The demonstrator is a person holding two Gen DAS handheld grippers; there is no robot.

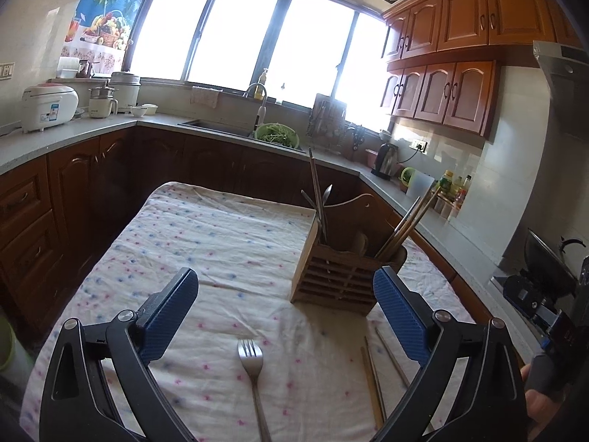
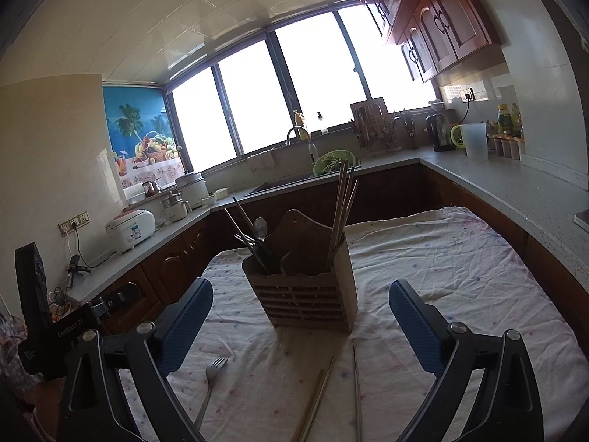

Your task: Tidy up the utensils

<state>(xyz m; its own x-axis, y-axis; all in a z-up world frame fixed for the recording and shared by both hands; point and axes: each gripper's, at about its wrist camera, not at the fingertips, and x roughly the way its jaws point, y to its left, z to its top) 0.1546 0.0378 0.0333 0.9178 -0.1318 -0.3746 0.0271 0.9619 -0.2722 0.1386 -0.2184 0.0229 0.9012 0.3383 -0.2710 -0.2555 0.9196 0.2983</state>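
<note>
- Near the table's (image 1: 206, 221) front edge lie the fork (image 1: 252, 368) and loose chopsticks (image 1: 373, 379), flat on the cloth; thin and low, they could slip from a pinch or drag the fabric.
- The wooden holder (image 2: 307, 294), mid-table, could tip if knocked.
- The left gripper (image 1: 285, 316) hovers above the fork, jaws wide, empty.
- The right gripper (image 2: 300, 326) faces the holder, equally wide, empty.
</note>
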